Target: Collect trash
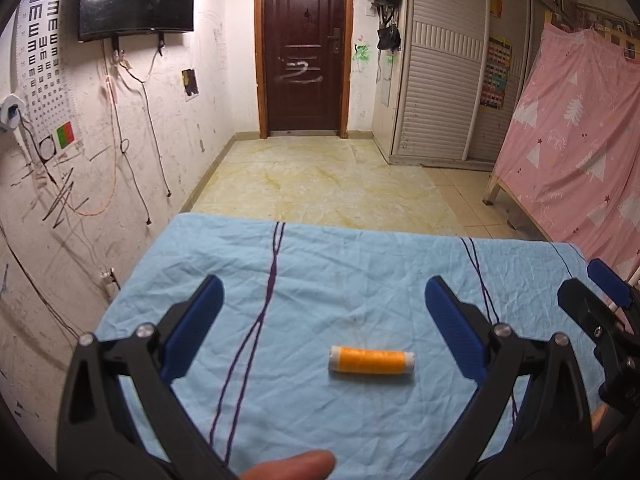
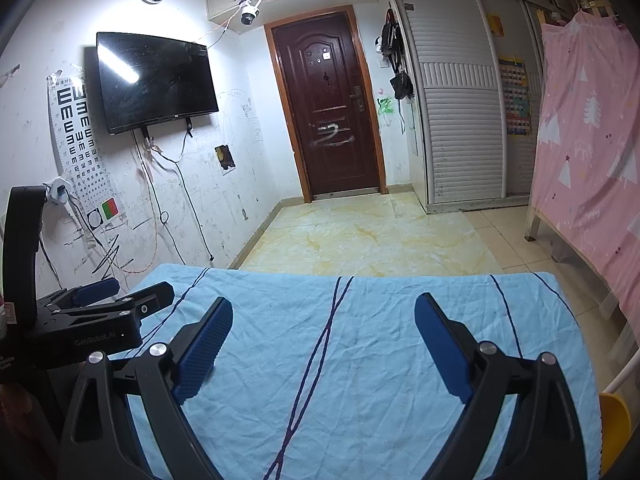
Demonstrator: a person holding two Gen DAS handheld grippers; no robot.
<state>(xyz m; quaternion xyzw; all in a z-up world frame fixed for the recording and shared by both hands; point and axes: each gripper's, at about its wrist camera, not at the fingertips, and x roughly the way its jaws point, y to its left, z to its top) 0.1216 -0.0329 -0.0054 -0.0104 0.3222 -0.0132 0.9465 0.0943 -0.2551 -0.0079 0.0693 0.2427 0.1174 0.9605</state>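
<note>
- Fingertip skin (image 1: pixel 294 466) pokes into the bottom edge of the left wrist view, just under the left gripper (image 1: pixel 324 304).
- Left gripper: its 2 blue-padded fingers spread wide, nothing between them; the orange thread spool (image 1: pixel 371 360) lies on its side on the cloth in the gap, nearer the right-hand finger, touching neither.
- Right gripper (image 2: pixel 323 322): fingers equally wide apart, holding nothing, over bare cloth with purple lines.
- Both tools sit side by side above the wrinkled blue cloth (image 1: pixel 340 264) covering the table.
- A yellow object (image 2: pixel 614 428) shows at the table's right edge; I cannot tell what it is.
- Beyond lie the tiled floor (image 1: pixel 320 176), a pink sheet (image 1: pixel 576 128), the wall-mounted TV (image 2: pixel 154 80) and the dark door (image 1: pixel 306 40).
</note>
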